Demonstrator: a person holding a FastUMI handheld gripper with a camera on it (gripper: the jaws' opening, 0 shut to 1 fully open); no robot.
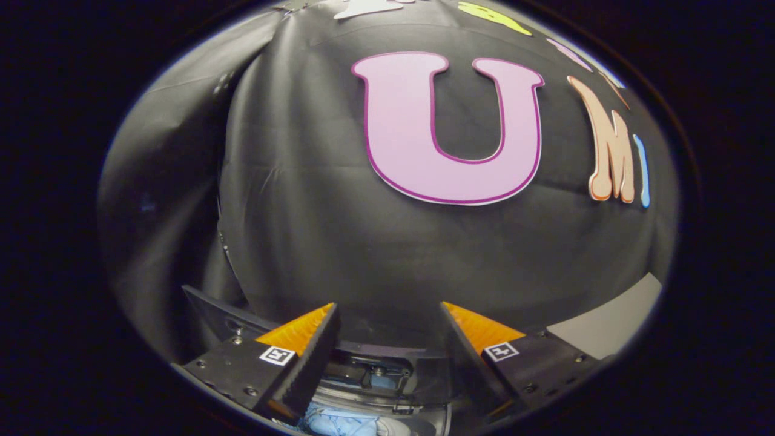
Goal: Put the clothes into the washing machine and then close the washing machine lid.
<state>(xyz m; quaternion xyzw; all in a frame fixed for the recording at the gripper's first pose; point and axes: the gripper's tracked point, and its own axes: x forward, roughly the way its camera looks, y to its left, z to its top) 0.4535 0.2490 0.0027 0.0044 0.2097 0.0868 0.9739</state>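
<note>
The gripper (387,315) is released, its two fingers spread wide with nothing between them. Below the fingers is the washing machine (387,372) (its dark opening is seen between them), and light blue clothes (339,421) lie inside it. The lid (212,312) stands raised at the machine's left side.

One claw (387,315) with two fingers spread apart, one washing machine (387,378), one pale blue garment (339,421)
</note>
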